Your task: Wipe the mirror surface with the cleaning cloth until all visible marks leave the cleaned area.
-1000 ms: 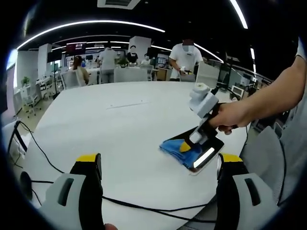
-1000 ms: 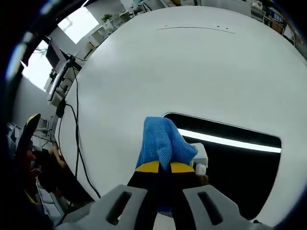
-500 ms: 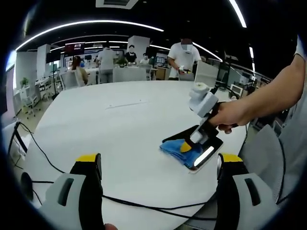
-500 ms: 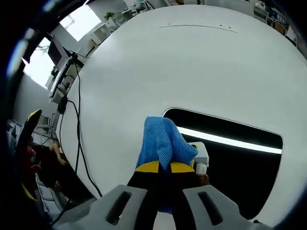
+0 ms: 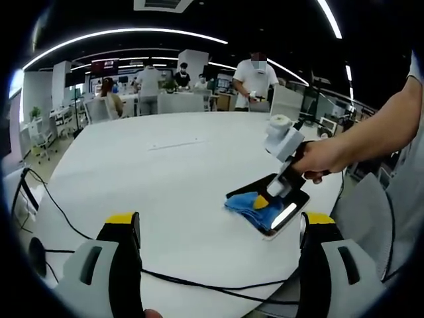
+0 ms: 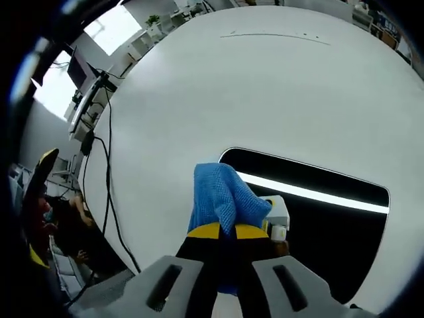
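Note:
A dark rectangular mirror [image 6: 318, 218] lies flat on the white round table [image 6: 252, 93] and reflects a ceiling light strip. My right gripper [image 6: 222, 230] is shut on a blue cleaning cloth [image 6: 222, 199], which presses on the mirror's left end. In the left gripper view the same mirror [image 5: 291, 207] sits near the table's right edge, with the cloth [image 5: 248, 204] under the right gripper [image 5: 262, 202], held by a person's hand [image 5: 318, 159]. My left gripper [image 5: 215, 222] stands open, well short of the mirror, with nothing between its jaws.
Black cables [image 5: 59, 212] run over the table's near left part and edge. Several people [image 5: 255, 79] stand at desks far behind the table. A person's arm [image 5: 377, 129] reaches in from the right. Monitors and cables [image 6: 86, 99] stand beyond the table's left edge.
The right gripper has slid the cloth slightly further along the mirror's left end; the mirror and left gripper have stayed put.

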{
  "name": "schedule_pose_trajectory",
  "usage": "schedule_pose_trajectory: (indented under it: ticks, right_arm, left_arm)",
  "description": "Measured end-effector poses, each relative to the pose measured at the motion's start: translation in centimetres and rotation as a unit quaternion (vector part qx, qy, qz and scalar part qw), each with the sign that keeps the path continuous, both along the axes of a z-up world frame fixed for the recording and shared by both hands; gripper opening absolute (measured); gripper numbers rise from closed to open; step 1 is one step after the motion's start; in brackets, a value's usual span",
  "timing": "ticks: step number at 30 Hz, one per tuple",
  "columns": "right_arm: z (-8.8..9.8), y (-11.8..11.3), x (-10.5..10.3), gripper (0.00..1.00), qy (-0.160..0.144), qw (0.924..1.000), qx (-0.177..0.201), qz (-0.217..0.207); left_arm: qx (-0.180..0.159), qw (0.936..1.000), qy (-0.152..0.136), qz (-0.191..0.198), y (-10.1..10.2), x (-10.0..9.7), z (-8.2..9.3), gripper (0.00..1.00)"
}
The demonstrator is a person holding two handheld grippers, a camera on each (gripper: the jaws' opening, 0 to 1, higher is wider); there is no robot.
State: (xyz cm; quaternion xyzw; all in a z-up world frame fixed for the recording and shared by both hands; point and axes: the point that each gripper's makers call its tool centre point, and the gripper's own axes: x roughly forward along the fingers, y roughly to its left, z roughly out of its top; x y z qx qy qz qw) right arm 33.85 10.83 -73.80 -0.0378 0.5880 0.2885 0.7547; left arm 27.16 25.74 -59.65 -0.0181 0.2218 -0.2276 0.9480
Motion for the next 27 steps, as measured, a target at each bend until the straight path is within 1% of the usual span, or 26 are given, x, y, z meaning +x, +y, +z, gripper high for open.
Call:
schedule_pose_trajectory:
  ticks: [8, 17, 20, 22, 27]
  right_arm:
    - [-0.6, -1.3, 0.6, 0.0, 0.002, 1.0, 0.001, -0.006]
    - [-0.4, -2.9, 0.6, 0.0, 0.004, 0.9998, 0.006, -0.017]
    - [-0.3, -3.3, 0.5, 0.0, 0.002, 0.9999, 0.005, -0.016]
    - [-0.2, -3.7, 0.5, 0.0, 0.001, 0.9999, 0.004, -0.016]
    - [-0.4, -4.5, 0.8, 0.0, 0.002, 0.9998, 0.004, -0.022]
  left_arm:
    - [-0.001, 1.0, 0.001, -0.004, -0.6, 0.1, -0.2, 0.99]
    - [-0.002, 1.0, 0.003, -0.005, -0.9, 0.2, -0.4, 0.99]
    - [0.004, 1.0, 0.005, -0.005, -0.9, 0.2, -0.6, 0.99]
    - [0.002, 1.0, 0.004, -0.006, -1.0, 0.1, -0.5, 0.99]
    - [0.003, 1.0, 0.004, -0.008, -1.0, 0.1, -0.6, 0.99]
